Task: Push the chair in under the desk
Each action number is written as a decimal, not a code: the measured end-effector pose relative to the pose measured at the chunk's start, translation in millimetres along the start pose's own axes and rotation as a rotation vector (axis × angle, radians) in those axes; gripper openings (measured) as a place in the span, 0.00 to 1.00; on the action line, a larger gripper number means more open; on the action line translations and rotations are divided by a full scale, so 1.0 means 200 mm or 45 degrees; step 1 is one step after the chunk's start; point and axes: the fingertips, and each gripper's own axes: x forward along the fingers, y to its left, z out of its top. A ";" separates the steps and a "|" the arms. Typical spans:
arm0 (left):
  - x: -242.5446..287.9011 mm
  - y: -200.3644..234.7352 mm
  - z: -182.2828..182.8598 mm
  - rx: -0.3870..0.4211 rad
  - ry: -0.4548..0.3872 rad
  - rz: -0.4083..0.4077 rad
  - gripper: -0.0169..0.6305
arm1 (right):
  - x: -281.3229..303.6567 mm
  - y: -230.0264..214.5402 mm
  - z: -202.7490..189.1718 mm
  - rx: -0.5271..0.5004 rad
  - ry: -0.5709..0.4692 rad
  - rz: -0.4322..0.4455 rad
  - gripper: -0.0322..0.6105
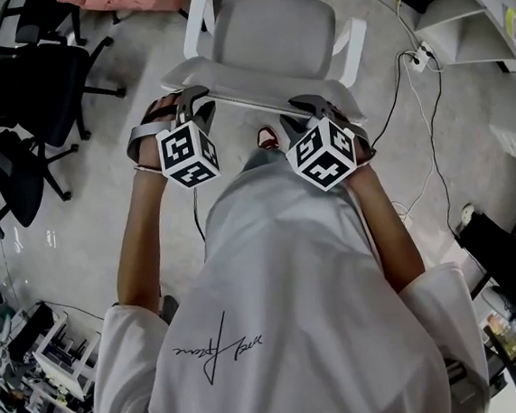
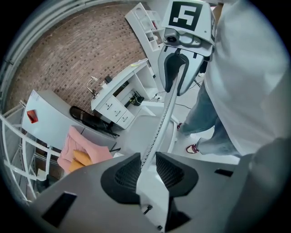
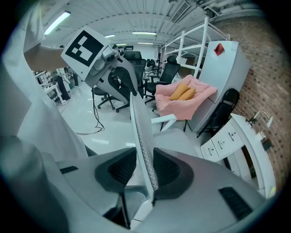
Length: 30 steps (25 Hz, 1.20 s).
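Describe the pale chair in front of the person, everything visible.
The chair is a light grey office chair with white armrests on both sides of a padded seat and a thin, perforated backrest. It stands upright on the floor, seat facing away from the person. The left gripper and right gripper each clamp the backrest's top edge. Its base is hidden from view.
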 end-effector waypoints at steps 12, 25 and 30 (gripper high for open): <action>0.03 -0.01 0.01 0.031 0.077 0.067 0.21 | 0.00 -0.01 -0.01 0.032 -0.060 0.004 0.26; 0.10 -0.01 0.00 0.066 0.120 0.071 0.24 | 0.00 -0.01 -0.01 0.002 -0.077 -0.015 0.26; 0.11 -0.02 0.01 0.069 0.120 0.100 0.24 | -0.01 -0.01 -0.02 0.006 -0.074 -0.006 0.26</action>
